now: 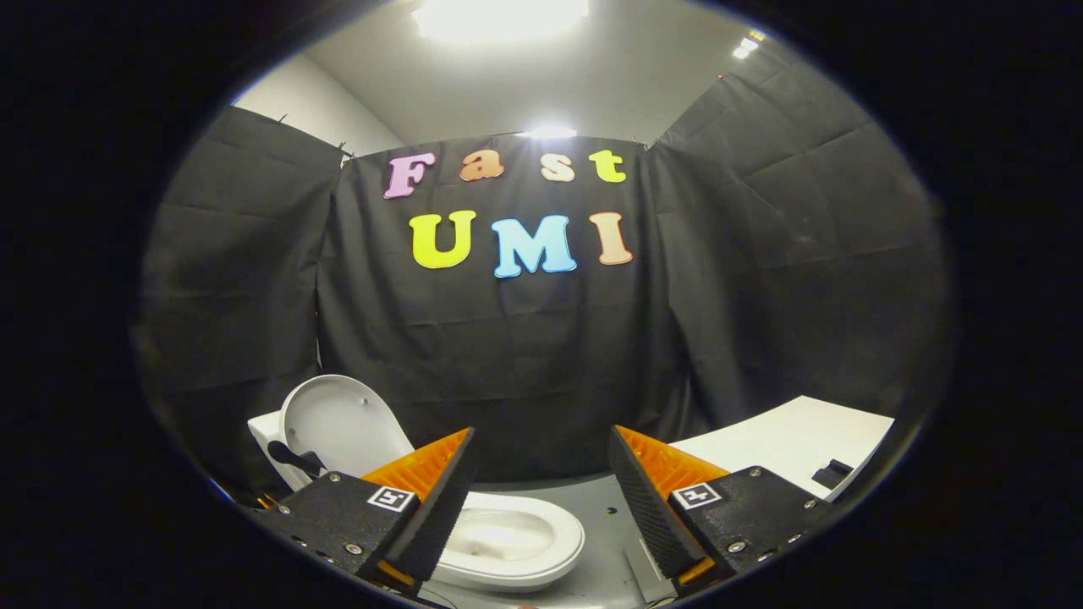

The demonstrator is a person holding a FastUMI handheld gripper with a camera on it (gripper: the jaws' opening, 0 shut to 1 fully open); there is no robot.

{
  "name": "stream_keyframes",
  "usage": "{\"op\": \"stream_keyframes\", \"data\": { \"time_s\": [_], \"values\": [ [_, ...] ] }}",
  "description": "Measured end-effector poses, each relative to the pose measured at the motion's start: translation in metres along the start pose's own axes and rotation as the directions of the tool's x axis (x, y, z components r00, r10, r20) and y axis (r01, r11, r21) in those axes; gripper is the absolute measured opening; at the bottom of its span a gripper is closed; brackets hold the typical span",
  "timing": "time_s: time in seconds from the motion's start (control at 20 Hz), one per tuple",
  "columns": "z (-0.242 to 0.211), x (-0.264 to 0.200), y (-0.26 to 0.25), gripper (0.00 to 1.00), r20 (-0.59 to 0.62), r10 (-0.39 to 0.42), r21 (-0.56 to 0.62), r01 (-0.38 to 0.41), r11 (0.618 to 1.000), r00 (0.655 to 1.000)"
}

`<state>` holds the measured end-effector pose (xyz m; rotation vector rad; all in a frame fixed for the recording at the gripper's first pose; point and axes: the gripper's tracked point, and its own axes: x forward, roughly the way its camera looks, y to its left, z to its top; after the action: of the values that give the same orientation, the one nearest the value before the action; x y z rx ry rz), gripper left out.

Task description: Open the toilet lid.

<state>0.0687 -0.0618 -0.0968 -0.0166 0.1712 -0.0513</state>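
Hand-held gripper [541, 495] held level, fingers spread wide (nothing between them).

The toilet lid [338, 423] is plain white, a smooth pale oval standing up at the far left, and the toilet bowl [516, 541] below it is the same glossy white, shading to soft grey in its hollow. A small black fitting [296, 459] shows dark against the white by the lid. The floor [605, 541] near the bowl is flat mid-grey. On the right a table [787, 440] is white, with a little black object [831, 474] on it. Behind, the booth wall [525, 355] is black creased cloth; above it the ceiling [592, 76] is pale grey-white. The gripper [541, 499], fingers spread apart, carries small black-and-white square markers [393, 498]
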Motion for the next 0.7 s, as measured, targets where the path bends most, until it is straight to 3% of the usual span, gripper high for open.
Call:
{"op": "stream_keyframes", "data": {
  "time_s": [0.5,0.7],
  "values": [
    [-0.01,0.003,-0.009,0.95,-0.004,0.034,-0.025,-0.034,0.999,0.999],
    [-0.012,0.005,-0.022,0.94,0.011,0.006,-0.083,-0.005,0.996,1.0]
  ]
}}
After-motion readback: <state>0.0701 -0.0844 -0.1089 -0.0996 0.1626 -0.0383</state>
